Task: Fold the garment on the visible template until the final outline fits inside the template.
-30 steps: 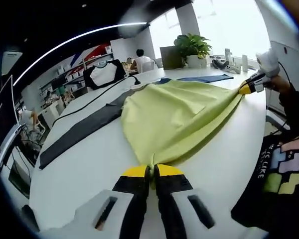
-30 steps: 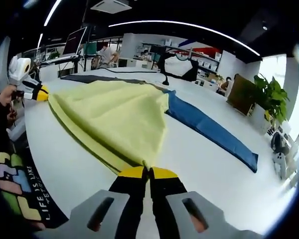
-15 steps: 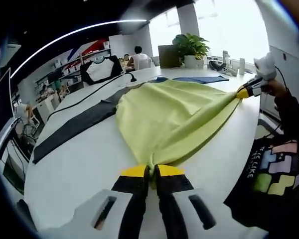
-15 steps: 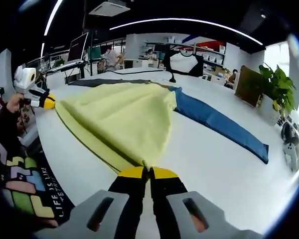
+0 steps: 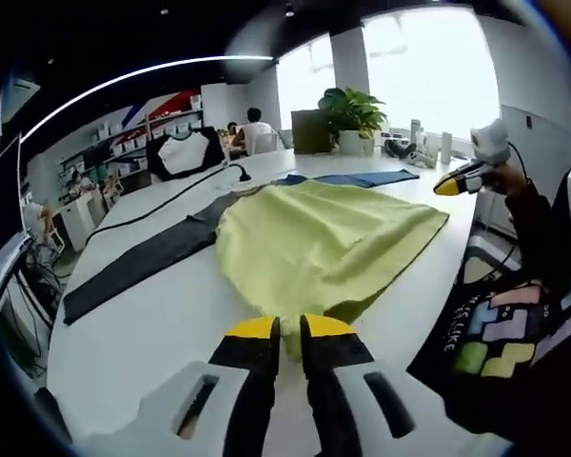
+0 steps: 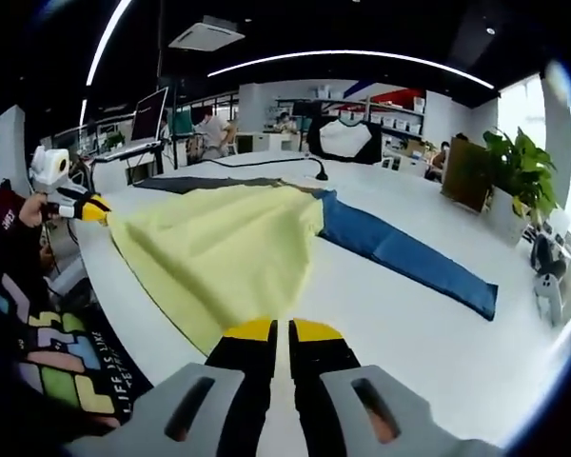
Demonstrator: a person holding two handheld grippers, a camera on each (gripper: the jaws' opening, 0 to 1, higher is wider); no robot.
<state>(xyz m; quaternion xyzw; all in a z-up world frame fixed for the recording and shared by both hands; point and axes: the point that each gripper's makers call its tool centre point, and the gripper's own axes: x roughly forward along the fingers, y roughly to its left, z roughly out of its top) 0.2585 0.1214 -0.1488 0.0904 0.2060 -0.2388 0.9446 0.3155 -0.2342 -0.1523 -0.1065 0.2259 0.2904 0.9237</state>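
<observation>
A yellow-green garment [image 5: 324,243] lies spread and slack on the white table [image 5: 152,333]. It partly covers a blue strip [image 6: 409,262] and a dark strip [image 5: 133,267]. My left gripper [image 5: 290,333] stands at the garment's near edge with its jaws slightly apart, so it is open. In the right gripper view the garment [image 6: 219,248] reaches up to my right gripper [image 6: 283,333], whose jaws are also parted. Seen from the left gripper view, the right gripper [image 5: 445,186] hangs above the table, clear of the cloth corner. The left gripper [image 6: 90,208] sits beside the garment's far corner.
A potted plant [image 5: 347,109] and small items stand at the table's far end. A black cable [image 5: 162,200] runs along the dark strip. A black-and-white shirt [image 6: 347,138] hangs on a stand behind. The person's patterned clothing [image 5: 504,333] is close to the table edge.
Both grippers opened and let the garment go. The cloth, earlier pulled taut to a point at each gripper, now lies flat, and the right gripper has lifted off its corner.
</observation>
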